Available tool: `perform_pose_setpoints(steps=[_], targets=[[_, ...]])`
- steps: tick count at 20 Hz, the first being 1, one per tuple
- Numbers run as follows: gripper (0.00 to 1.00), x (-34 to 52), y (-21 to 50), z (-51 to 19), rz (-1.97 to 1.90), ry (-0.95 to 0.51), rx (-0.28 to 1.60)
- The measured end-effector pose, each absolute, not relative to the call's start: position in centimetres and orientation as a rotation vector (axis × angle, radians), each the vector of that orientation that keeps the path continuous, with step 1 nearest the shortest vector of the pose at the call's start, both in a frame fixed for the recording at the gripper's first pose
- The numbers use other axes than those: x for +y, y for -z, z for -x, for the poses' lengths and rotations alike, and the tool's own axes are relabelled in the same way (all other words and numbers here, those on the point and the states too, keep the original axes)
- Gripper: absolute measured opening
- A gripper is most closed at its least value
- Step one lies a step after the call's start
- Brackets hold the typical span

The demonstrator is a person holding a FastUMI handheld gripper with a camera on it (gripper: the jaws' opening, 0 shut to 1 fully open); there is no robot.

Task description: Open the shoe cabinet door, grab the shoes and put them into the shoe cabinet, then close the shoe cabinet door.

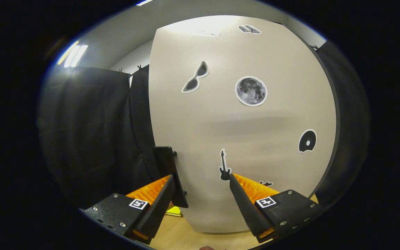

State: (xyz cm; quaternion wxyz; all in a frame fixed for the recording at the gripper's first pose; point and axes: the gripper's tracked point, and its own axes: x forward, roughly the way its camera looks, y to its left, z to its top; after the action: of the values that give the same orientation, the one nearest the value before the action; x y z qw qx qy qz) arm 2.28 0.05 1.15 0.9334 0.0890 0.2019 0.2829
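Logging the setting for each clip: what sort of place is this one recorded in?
Probably a staged recording booth, not a home. A beige cabinet door dotted with stickers stands on a wooden floor, with black cloth draped behind. The gripper has its fingers open by the door's dark handle.

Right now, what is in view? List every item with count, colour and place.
cabinet door: one, beige, upright just ahead of the fingers
door handle: one, black, on the door's edge beside one finger
stickers: five, black and white, on the door; sunglasses, moon, disc, guitar, stripes
curtain: black, beside the door
floor: wood-coloured, under the door
gripper: one, fingers open, close to the door
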Motion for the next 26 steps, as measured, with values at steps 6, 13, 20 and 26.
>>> perform_pose_setpoints(steps=[6,13,20,26], targets=[[0.97,0.2,-1.5,-2.9,-0.089,-0.559,0.391],[0.97,-0.6,-4.5,-3.4,-0.096,-0.534,0.331],[0.97,-5.7,-9.1,-1.2,-0.104,-0.487,0.267],[0.97,-10.9,-11.4,0.9,-0.132,-0.426,0.259]])
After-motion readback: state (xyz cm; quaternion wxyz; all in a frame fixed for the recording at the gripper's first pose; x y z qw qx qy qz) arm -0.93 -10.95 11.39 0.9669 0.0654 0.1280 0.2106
